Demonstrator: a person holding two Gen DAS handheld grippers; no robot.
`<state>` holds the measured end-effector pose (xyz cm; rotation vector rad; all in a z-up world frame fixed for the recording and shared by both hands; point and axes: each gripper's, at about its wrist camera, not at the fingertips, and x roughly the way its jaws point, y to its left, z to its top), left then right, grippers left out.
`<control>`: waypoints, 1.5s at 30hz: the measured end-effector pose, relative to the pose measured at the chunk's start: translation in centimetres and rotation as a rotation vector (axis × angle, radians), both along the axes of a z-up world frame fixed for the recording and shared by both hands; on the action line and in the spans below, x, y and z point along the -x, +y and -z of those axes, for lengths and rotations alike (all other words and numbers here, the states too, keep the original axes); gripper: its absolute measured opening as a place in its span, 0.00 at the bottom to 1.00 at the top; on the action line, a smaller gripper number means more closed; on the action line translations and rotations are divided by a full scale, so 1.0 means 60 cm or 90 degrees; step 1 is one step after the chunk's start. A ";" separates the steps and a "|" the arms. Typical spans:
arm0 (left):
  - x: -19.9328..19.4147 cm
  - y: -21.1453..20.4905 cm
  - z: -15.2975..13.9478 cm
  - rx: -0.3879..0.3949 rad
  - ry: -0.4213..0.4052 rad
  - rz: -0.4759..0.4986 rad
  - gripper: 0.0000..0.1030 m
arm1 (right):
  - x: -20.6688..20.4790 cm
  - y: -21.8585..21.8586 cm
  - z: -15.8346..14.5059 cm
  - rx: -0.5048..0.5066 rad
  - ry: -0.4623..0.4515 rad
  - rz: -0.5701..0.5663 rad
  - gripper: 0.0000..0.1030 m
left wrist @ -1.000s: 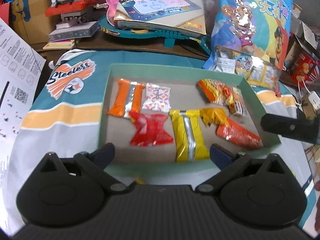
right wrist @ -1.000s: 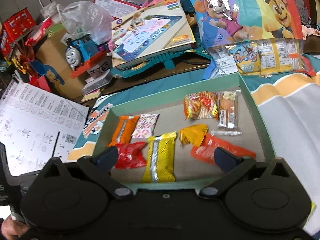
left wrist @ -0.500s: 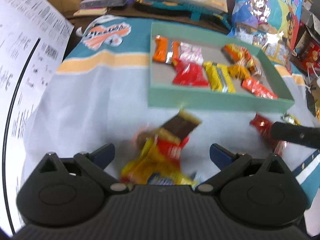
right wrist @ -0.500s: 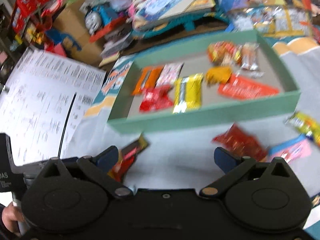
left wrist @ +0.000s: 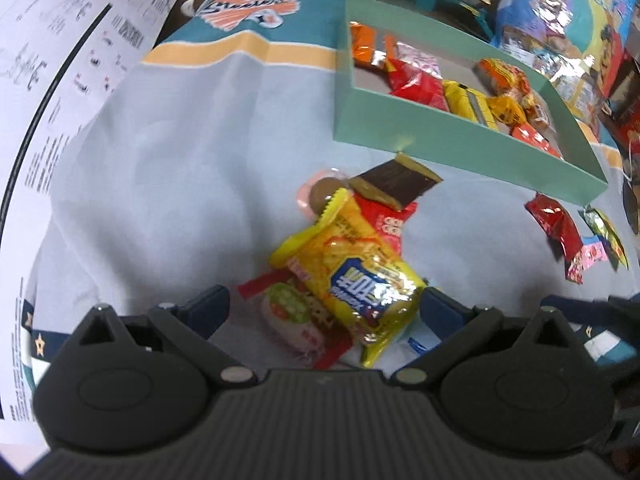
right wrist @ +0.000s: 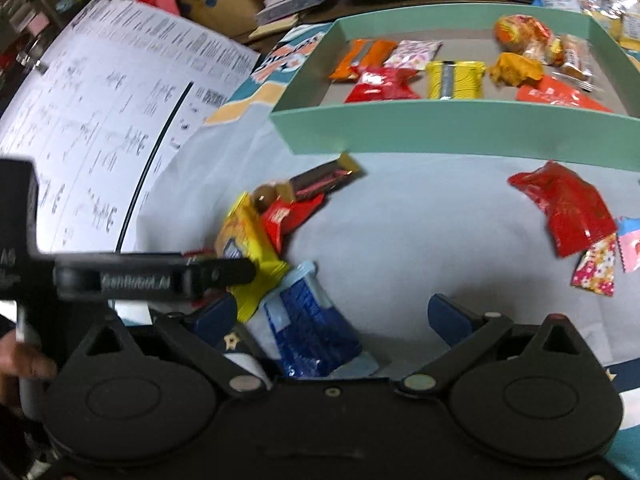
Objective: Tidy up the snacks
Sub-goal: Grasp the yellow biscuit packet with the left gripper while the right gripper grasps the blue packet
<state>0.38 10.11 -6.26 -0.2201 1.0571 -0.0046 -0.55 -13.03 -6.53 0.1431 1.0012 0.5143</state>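
A mint-green tray [left wrist: 440, 148] holds several wrapped snacks in rows. In front of it, a loose pile lies on the grey cloth: a yellow packet [left wrist: 360, 276], a brown chocolate bar [left wrist: 394, 184], a red packet [left wrist: 386, 222] and a white-and-red packet [left wrist: 292, 314]. My left gripper [left wrist: 324, 306] is open and low over the pile, with the yellow packet lying between its spread fingers. My right gripper [right wrist: 330, 316] is open just above a blue packet [right wrist: 312, 320]. One left finger [right wrist: 224, 272] crosses over the yellow packet [right wrist: 248, 240] in the right wrist view.
To the right on the cloth lie a red packet [right wrist: 568, 208], a small floral packet [right wrist: 596, 268] and a pink one [right wrist: 632, 248]. A large printed sheet [right wrist: 100, 120] covers the left side. Toys, boxes and big snack bags crowd behind the tray [right wrist: 440, 132].
Both grippers have drawn back from over the tray and dropped towards the loose snack pile in front of it. Both stay open.
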 end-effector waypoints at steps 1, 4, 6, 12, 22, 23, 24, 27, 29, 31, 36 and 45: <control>-0.002 0.004 0.001 0.002 0.000 -0.007 1.00 | 0.003 0.006 0.000 0.007 -0.006 -0.008 1.00; -0.003 0.023 0.004 0.005 0.000 -0.031 1.00 | 0.006 0.021 0.005 0.028 -0.018 -0.034 0.94; -0.004 0.034 0.006 0.012 0.003 -0.049 1.00 | 0.005 0.032 0.010 0.043 -0.024 -0.051 0.88; -0.011 0.035 0.010 0.037 0.009 -0.056 1.00 | 0.020 0.063 0.027 0.113 -0.042 -0.105 0.52; -0.027 -0.026 0.003 0.024 -0.012 -0.024 0.92 | 0.000 -0.018 0.034 0.122 -0.038 0.014 0.39; -0.029 -0.035 0.001 0.014 -0.020 -0.009 0.75 | 0.000 -0.030 0.034 0.118 -0.036 0.027 0.39; -0.032 -0.045 0.000 0.005 -0.020 0.006 0.64 | 0.001 -0.042 0.035 0.114 -0.035 0.040 0.39; -0.037 -0.078 -0.001 -0.006 -0.034 0.062 0.59 | 0.002 -0.071 0.038 0.100 -0.030 0.072 0.39; -0.037 -0.109 0.001 -0.022 -0.047 0.103 0.59 | 0.002 -0.084 0.039 0.092 -0.027 0.089 0.39; -0.038 -0.136 0.003 -0.027 -0.056 0.142 0.59 | 0.002 -0.095 0.040 0.088 -0.027 0.103 0.39; -0.035 -0.160 -0.015 -0.045 -0.073 0.147 0.72 | 0.009 -0.119 0.044 0.080 -0.031 0.127 0.39; -0.023 -0.173 -0.029 -0.053 -0.057 0.177 0.72 | 0.003 -0.151 0.051 0.038 -0.036 0.157 0.39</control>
